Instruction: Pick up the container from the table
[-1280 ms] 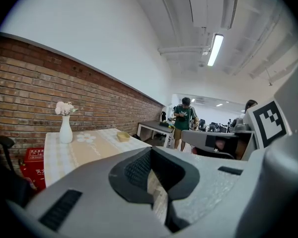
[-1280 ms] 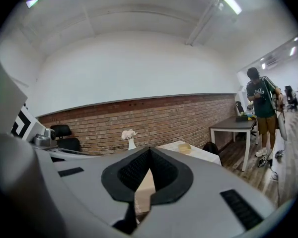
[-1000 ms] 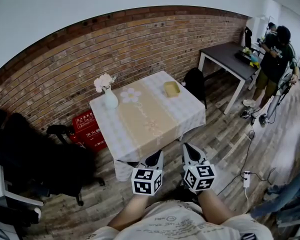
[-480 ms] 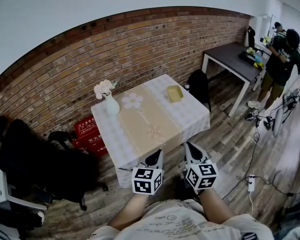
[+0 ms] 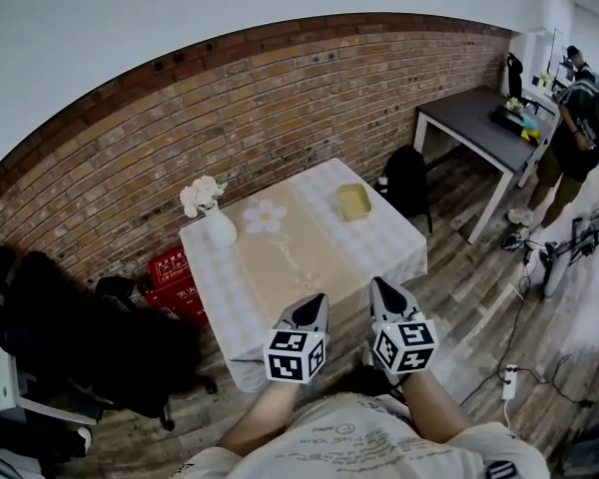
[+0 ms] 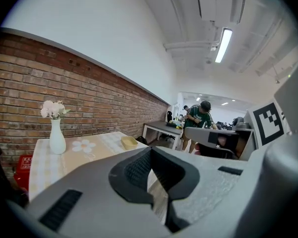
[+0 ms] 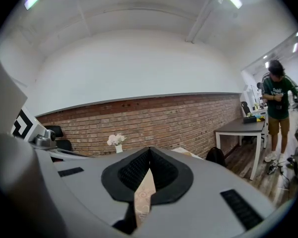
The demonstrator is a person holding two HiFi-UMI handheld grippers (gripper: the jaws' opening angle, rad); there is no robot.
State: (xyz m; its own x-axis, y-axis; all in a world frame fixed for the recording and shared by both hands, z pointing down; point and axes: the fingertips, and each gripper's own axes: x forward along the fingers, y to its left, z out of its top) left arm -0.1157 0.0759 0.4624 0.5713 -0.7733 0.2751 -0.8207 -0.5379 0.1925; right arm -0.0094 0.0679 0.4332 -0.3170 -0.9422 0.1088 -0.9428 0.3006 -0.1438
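Workspace — brick wall (image 5: 280, 98), desk (image 5: 476, 120), office chair (image 5: 100, 342)

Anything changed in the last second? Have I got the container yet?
Not yet. The head view swung slightly: the table and the yellow container now sit lower and further right in frame, and the bystander drifted toward the right edge. The left gripper and right gripper stay shut and empty. The vase is unmoved.

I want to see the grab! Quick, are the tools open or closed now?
Left tool: closed, holding nothing.
Right tool: closed, holding nothing.
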